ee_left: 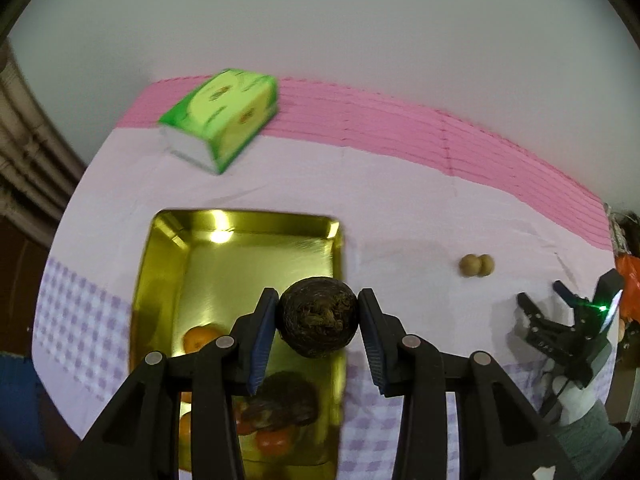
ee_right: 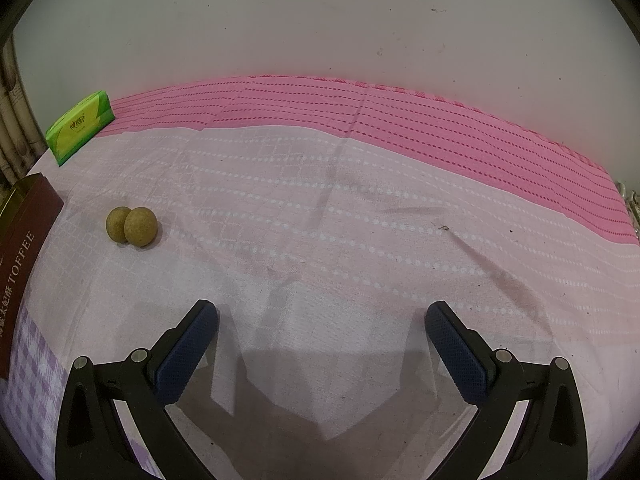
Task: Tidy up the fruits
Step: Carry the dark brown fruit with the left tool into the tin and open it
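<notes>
My left gripper [ee_left: 318, 316] is shut on a dark brown round fruit [ee_left: 318, 322] and holds it above the right side of a gold tray [ee_left: 240, 240]. An orange fruit [ee_left: 198, 338] lies in the tray, with reflections of fruit on its shiny floor. Two small tan round fruits [ee_left: 476, 265] lie touching each other on the cloth to the right of the tray; they also show in the right wrist view [ee_right: 132, 227]. My right gripper [ee_right: 322, 344] is open and empty above the cloth, and it shows in the left wrist view [ee_left: 544, 300] at the far right.
A green tissue pack [ee_left: 222, 118] lies at the back left on the pink band of the tablecloth [ee_right: 360, 208]; it also shows in the right wrist view [ee_right: 78, 128]. The tray's brown side marked TOFFEE [ee_right: 24, 248] is at the left edge. A plain wall stands behind.
</notes>
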A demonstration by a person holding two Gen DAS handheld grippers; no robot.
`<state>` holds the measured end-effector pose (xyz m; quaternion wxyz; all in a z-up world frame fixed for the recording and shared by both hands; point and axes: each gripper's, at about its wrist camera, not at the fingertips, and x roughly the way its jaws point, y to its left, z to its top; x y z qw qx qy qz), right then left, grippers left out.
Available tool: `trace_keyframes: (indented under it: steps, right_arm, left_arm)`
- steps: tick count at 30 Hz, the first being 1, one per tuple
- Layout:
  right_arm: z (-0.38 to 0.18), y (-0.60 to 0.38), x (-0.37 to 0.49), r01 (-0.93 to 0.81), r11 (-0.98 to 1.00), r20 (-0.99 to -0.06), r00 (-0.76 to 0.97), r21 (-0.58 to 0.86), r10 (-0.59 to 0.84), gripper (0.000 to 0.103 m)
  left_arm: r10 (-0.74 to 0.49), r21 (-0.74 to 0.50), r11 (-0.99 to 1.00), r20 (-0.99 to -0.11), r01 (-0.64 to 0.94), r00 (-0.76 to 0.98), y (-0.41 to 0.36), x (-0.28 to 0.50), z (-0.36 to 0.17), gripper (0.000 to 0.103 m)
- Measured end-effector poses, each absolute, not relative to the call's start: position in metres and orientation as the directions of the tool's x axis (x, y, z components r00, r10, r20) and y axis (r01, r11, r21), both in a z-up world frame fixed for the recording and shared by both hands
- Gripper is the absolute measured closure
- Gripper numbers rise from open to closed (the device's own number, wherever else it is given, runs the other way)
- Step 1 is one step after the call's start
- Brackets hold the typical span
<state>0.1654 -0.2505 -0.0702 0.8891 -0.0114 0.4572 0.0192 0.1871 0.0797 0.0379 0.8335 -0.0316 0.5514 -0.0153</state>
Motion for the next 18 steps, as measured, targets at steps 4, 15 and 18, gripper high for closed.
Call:
trace_keyframes:
  steps: [4,15,18]
  right_arm:
    - [-0.070,-0.251,0.165,-0.044,0.999,-0.813,0.581,-0.003,0.024,0.000]
    - [-0.070,-0.251,0.165,-0.044,0.999,-0.813,0.582,-0.003,0.024,0.000]
    - [-0.071,-0.251,0.165,-0.044,0.999,-0.813,0.582,-0.003,0.024,0.000]
  left_arm:
    - [-0.046,-0.068,0.997,-0.928,-0.047,0.371,0.098,0.178,0.028,0.066]
    - [-0.038,-0.077,0.990,-0.949,-0.114,0.314,0.124,0.161,0.001,0.066]
    - [-0.037,-0.078,0.989,-0.952,-0.125,0.303,0.128,0.157,-0.004,0.066]
